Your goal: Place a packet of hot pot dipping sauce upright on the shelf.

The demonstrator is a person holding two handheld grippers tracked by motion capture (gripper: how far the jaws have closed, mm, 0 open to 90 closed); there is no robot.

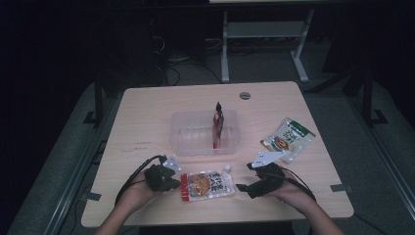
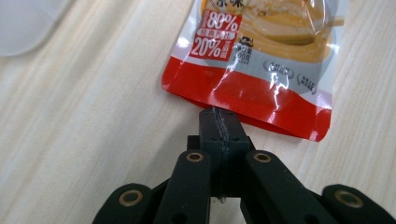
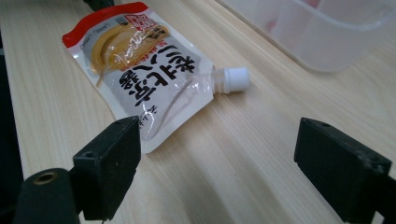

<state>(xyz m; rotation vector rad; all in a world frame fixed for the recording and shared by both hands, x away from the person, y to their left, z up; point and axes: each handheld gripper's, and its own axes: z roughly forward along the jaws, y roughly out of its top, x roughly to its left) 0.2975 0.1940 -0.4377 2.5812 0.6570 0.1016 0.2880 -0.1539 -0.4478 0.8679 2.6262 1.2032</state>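
Note:
A spouted pouch (image 1: 208, 185) with a red bottom edge and a white cap (image 3: 233, 78) lies flat near the table's front edge, between my two grippers. My left gripper (image 1: 175, 183) is shut, jaws pressed together, and its tips (image 2: 219, 116) sit right at the pouch's (image 2: 261, 60) red bottom edge; nothing shows between them. At the pouch's cap end my right gripper (image 1: 243, 188) is open wide. In the right gripper view (image 3: 224, 154) bare table lies between the jaws, and the pouch (image 3: 140, 70) is just ahead by the left-hand jaw.
A clear plastic container (image 1: 181, 139) stands mid-table beyond the pouch, with a red pouch (image 1: 218, 125) upright inside it. A green and white packet (image 1: 288, 139) lies to the right. The container's corner (image 2: 23, 23) and its wall (image 3: 327, 42) are close by.

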